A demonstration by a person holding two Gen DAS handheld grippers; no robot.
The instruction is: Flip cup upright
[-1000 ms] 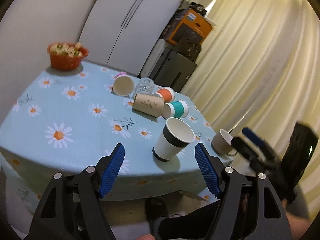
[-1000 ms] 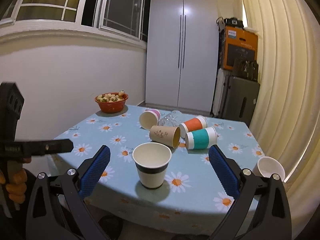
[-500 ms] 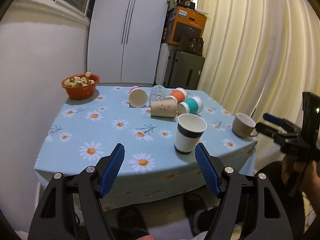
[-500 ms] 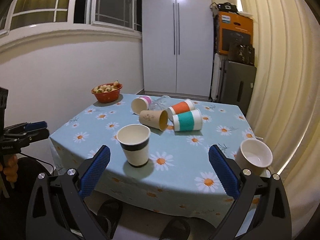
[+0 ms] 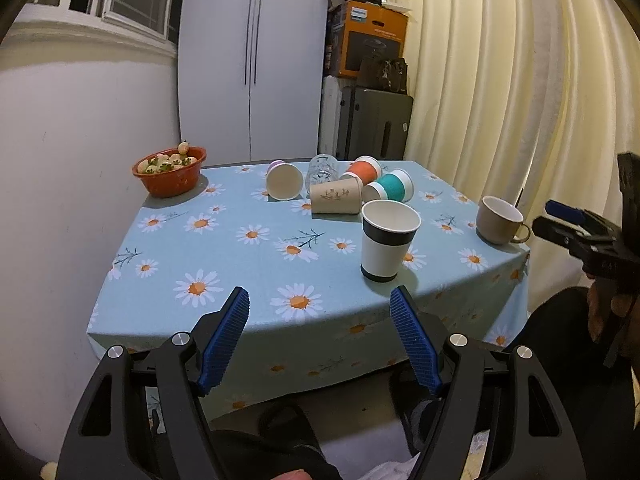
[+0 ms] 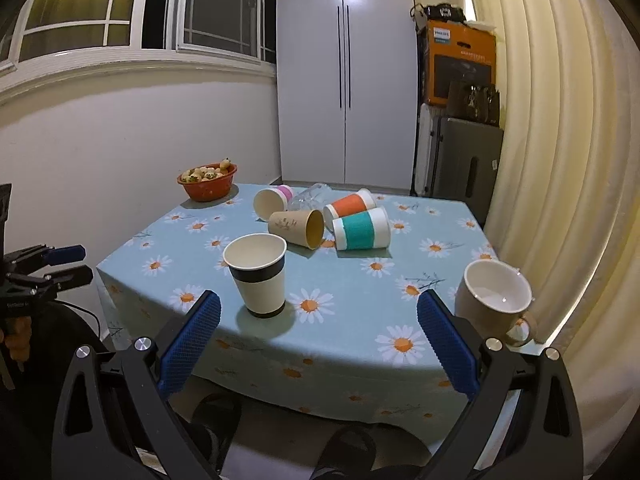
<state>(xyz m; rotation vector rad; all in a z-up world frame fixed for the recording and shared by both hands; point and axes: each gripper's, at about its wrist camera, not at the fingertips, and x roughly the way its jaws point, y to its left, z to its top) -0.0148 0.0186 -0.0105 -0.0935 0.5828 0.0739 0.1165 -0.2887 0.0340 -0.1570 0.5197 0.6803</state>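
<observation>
Two claws are mine, one in each hand, and both have pulled back from the table over the last second. My left claw (image 5: 320, 336) is spread wide and holds nothing; my right claw (image 6: 318, 340) is likewise spread wide and empty. Both now hang off the near edge of the table (image 5: 132, 280), above my lap rather than over the cloth.

Straight ahead of my right claw, a little toward its left finger, a white paper cup with a black band (image 6: 258, 274) stands upright, mouth up, on the daisy-print cloth. From my left claw the same cup (image 5: 386, 240) sits ahead and toward the right finger. A second ago it stood between my fingers at closer range; now it is farther off and untouched. I judge that this cup is finished and I have let it be.

Beyond it, farther ahead, a cluster still lies on its side: a brown cup (image 6: 298, 228), a teal-banded cup (image 6: 360, 228), an orange-banded cup (image 6: 350, 204), a pink-based cup (image 6: 270, 202) and a clear glass (image 6: 310, 194). These touch or nearly touch one another. Any of them may be the next to set upright, and I would have to reach past the standing cup without knocking it.

Off to the right of my right claw, near the table edge, a beige mug (image 6: 494, 300) stands upright. Far ahead to the left sits a red bowl (image 6: 208, 182) of small pale items.
</observation>
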